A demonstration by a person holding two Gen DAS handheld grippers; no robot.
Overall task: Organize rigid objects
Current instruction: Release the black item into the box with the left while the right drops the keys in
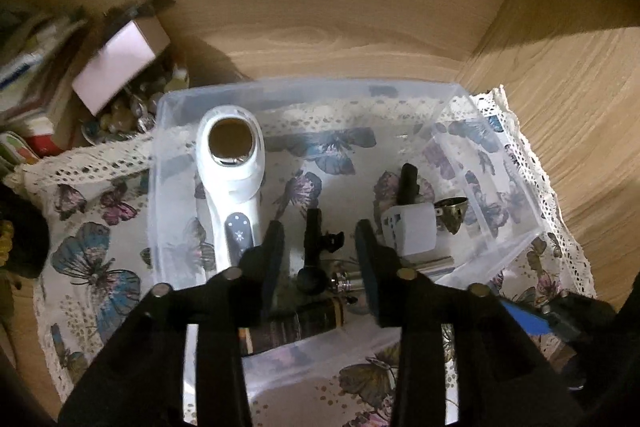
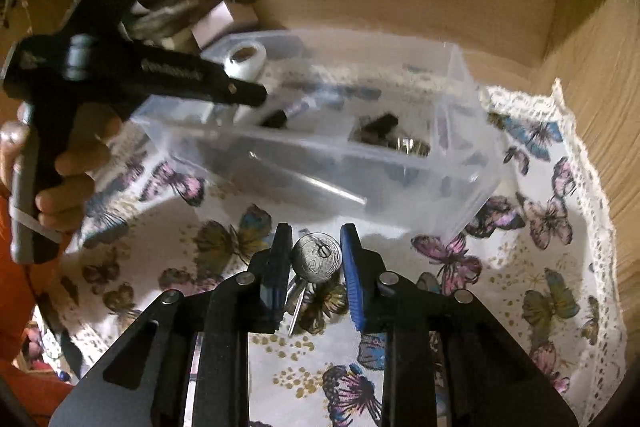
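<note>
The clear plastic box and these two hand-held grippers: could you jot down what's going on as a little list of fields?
surface: butterfly-print cloth on a wooden top
container: clear plastic box, open, no lid on it
in the box: white handheld device, white cube, dark bottle, small black and metal pieces
left hand-held gripper: open, empty, poised above the box contents
right hand-held gripper: round silver metal piece sits between the fingers, outside the box
beside the box: pink-white carton among clutter
</note>
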